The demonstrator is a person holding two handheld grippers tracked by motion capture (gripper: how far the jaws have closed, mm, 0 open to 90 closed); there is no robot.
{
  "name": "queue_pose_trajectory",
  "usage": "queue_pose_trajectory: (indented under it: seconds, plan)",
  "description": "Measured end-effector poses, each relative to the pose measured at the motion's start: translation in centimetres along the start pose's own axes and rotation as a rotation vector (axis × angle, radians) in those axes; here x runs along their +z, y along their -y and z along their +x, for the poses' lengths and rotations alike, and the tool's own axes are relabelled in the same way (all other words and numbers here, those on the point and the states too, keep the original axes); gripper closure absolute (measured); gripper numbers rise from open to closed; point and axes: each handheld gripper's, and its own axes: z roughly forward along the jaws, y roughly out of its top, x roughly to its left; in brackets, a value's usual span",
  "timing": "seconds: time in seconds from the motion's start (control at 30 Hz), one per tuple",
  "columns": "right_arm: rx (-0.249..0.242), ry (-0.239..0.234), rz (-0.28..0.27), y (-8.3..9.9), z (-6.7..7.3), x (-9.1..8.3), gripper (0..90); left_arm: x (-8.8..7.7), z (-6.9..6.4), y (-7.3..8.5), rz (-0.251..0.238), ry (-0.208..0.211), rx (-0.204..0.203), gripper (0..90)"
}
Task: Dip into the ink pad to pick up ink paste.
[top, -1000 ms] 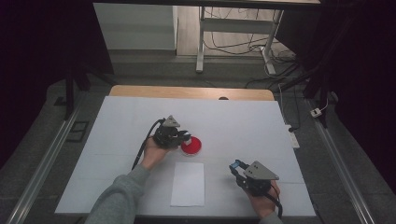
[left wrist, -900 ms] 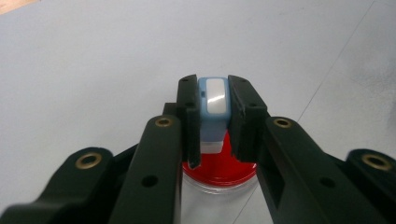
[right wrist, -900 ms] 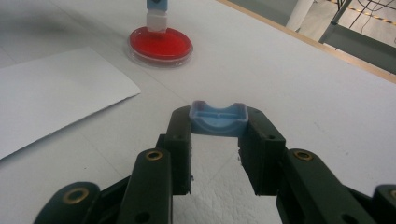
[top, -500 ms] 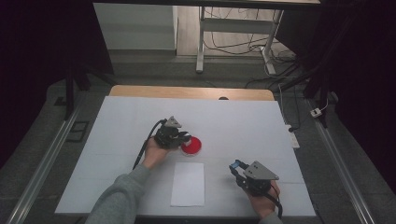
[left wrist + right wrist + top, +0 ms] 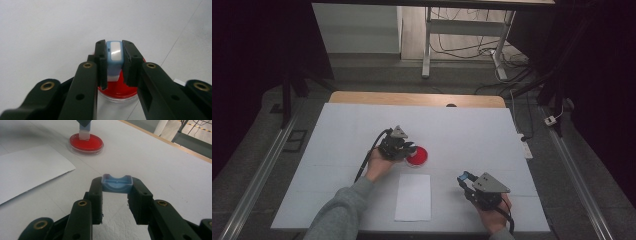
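My left gripper [image 5: 114, 62] is shut on a small blue-and-white stamp [image 5: 114, 53], whose lower end rests on a round red ink pad [image 5: 117, 91]. In the high view this gripper [image 5: 409, 148] sits mid-table at the left edge of the red pad [image 5: 419, 157]. My right gripper [image 5: 117, 188] is shut on a blue cap [image 5: 117, 183] just above the table. From above it [image 5: 464, 179] is near the front right, with the cap [image 5: 468, 176] at its tips. A white paper sheet [image 5: 413, 197] lies between the hands. The right gripper view also has the pad [image 5: 86, 143], stamp [image 5: 84, 133] and paper [image 5: 27, 167].
The white table top [image 5: 472, 130] spreads wide around both hands, ending in a wooden strip [image 5: 412, 99] at the far edge. Beyond it are a metal stand [image 5: 428, 45] and floor cables [image 5: 462, 50]. A rail [image 5: 257, 175] runs along the left side.
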Motion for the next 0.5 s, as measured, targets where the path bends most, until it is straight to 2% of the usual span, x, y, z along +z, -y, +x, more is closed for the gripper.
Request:
queue_pose_trajectory:
  seconds: [0.5]
  plan:
    - [0.001, -0.001, -0.002, 0.01, -0.01, 0.01, 65.3, -0.21, 0.05, -0.01, -0.013, 0.001, -0.003, 76.0]
